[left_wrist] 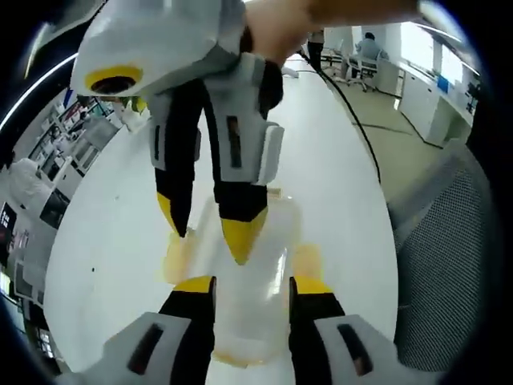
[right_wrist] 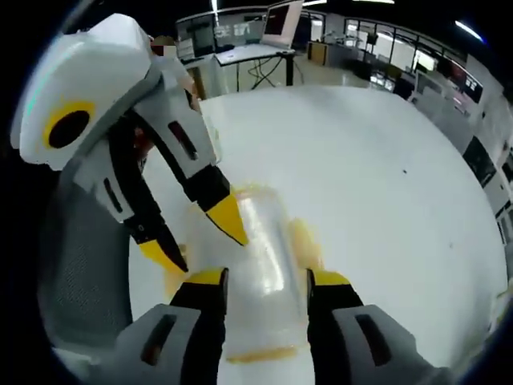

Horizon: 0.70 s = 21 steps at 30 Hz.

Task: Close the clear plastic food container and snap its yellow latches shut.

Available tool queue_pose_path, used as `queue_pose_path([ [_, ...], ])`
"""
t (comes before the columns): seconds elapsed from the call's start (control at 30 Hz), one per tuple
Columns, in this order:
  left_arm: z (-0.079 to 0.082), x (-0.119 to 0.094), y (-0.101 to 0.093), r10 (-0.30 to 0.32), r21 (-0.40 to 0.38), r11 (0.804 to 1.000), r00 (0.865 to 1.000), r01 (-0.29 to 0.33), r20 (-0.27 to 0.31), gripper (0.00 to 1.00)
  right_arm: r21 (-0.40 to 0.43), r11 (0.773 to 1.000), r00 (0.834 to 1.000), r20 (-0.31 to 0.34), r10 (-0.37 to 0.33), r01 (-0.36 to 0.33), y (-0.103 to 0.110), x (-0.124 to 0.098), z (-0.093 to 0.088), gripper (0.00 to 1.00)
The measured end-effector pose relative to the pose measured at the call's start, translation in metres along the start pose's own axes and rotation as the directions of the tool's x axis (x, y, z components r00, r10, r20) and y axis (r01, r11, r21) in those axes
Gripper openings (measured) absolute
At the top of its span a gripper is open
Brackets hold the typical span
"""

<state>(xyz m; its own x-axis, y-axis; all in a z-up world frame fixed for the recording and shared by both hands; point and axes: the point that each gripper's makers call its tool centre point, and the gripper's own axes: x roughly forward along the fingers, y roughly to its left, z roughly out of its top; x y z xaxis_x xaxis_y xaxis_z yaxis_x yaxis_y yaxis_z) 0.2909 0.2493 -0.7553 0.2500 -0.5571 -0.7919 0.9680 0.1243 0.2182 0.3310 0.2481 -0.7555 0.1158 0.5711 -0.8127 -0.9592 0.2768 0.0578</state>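
Clear plastic food container, yellow latches, on white desk. Left tongs and right tongs: both parted, straddling container, gripping nothing.

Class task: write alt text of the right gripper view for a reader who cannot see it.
A clear plastic food container with yellow latches sits on a round white table, between the open right tongs rising from below. The left tongs, also open, reach in from the left, one yellow tip over the container's lid.

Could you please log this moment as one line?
container closed on table | left claw open, straddling it | right claw open above lid
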Motion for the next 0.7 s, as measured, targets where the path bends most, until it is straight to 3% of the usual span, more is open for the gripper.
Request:
queue_pose_path([
  [0.23,-0.005,0.008,-0.013,-0.015,0.059,0.998,0.999,0.018,-0.041,0.33,-0.023,0.999,0.998,-0.049,0.043,-0.044,0.0,0.005,0.001,0.37],
  [0.7,-0.005,0.013,-0.012,0.025,0.054,0.998,0.997,-0.021,-0.068,0.35,-0.04,0.989,0.977,-0.162,0.137,-0.145,-0.009,0.014,0.002,0.4],
])
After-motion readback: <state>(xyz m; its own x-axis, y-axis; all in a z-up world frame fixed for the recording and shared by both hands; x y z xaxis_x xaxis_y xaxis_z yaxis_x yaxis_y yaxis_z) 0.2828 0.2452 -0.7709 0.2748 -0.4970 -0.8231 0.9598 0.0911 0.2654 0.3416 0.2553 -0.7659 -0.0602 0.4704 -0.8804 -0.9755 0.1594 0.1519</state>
